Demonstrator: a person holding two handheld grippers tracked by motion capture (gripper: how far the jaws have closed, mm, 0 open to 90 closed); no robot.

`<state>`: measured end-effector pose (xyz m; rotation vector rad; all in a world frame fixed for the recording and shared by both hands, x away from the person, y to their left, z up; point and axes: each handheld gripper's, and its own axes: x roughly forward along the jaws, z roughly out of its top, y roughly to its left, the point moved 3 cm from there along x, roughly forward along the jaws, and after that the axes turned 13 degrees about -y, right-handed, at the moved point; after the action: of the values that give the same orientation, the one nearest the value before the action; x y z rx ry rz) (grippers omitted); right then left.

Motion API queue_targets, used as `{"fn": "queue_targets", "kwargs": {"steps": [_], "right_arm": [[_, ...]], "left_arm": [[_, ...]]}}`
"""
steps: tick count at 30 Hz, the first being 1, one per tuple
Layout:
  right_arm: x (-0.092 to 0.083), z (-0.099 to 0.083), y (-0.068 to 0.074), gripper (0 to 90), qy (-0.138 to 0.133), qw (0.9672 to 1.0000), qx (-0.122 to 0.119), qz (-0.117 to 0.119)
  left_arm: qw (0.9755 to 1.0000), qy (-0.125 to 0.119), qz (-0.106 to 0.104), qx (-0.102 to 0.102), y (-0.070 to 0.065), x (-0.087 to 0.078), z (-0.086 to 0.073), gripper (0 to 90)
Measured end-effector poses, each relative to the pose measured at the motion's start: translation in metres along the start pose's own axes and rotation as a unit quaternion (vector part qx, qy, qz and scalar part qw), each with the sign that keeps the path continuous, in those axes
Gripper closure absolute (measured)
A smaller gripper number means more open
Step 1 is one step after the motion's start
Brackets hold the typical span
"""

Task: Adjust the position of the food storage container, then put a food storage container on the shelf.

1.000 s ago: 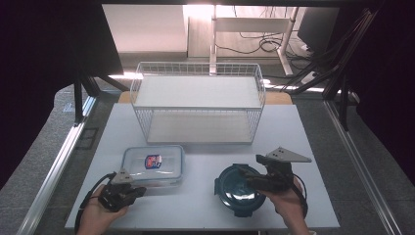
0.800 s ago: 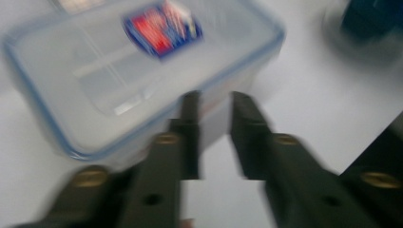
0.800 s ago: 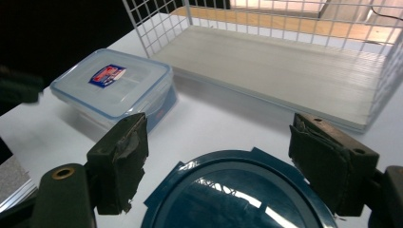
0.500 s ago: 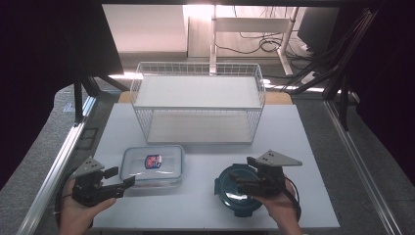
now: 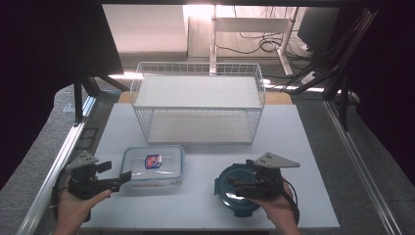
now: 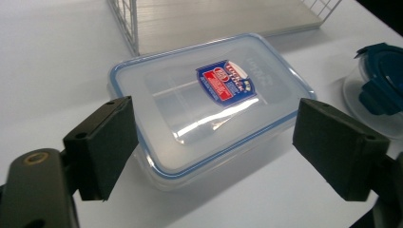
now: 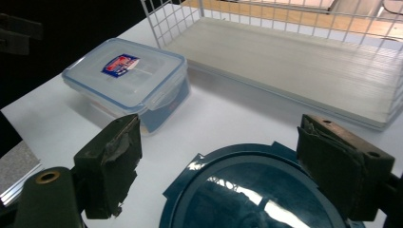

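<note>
Rectangular box (image 5: 153, 165) lies left of round container (image 5: 241, 190), basket (image 5: 198, 103) behind.

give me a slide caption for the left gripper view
Open left gripper poised before the rectangular clear container with blue-rimmed lid on the white table.

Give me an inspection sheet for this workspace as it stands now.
Surface: white table, flat, no spills.
Job's things: rectangular container with clear blue-rimmed lid, front left; round container with dark teal lid, front right; both upright, lids on.
Clutter: nothing seen.
Grippers: left hand-held gripper open beside the rectangular container, jaws just opened, nothing gripped; right hand-held gripper open over the round lid.
Cables: black cable at right gripper; floor cables behind.
Surroundings: empty white wire basket at back; dark frame around.
</note>
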<state>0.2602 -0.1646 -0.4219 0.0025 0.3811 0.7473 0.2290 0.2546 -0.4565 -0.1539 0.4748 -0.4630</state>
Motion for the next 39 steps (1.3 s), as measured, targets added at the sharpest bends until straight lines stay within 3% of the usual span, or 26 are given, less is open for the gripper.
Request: {"fn": "queue_targets", "kwargs": {"steps": [6,11,14,19,21,26,33,36,39], "right_arm": [[0.003,0.0,0.005,13.8,0.001,0.9998,0.015,0.016],[0.004,0.002,0.009,11.9,0.0,0.9997,0.021,0.014],[0.004,0.005,0.016,10.2,-0.001,0.9992,0.032,0.025],[0.009,0.009,0.031,8.2,-0.002,0.9985,0.043,0.035],[0.015,0.012,0.041,8.0,-0.002,0.9976,0.056,0.041],[0.037,0.019,0.066,8.2,0.001,0.9972,0.047,0.058],[0.073,0.026,0.08,8.3,0.012,0.9934,0.082,0.08],[0.091,0.026,0.085,8.0,0.028,0.9921,0.089,0.084],[0.106,0.026,0.088,8.1,0.04,0.9905,0.098,0.088]], "left_arm": [[0.9998,0.003,-0.008,-0.015,-0.001,0.0,0.0,12.7],[0.9997,-0.001,-0.005,-0.022,0.002,-0.002,0.003,9.8],[0.9995,-0.001,-0.007,-0.03,0.005,-0.003,0.006,7.5],[0.9989,0.017,-0.016,-0.039,0.009,0.002,0.009,5.7],[0.9988,0.019,-0.017,-0.042,0.011,0.003,0.011,5.7],[0.9988,0.011,-0.013,-0.047,0.017,0.0,0.018,6.3],[0.9979,0.006,-0.014,-0.063,0.028,0.002,0.018,7.7],[0.9976,0.002,-0.016,-0.067,0.032,0.003,0.019,7.6],[0.9949,0.001,-0.032,-0.095,0.039,0.005,0.019,7.6]]}}
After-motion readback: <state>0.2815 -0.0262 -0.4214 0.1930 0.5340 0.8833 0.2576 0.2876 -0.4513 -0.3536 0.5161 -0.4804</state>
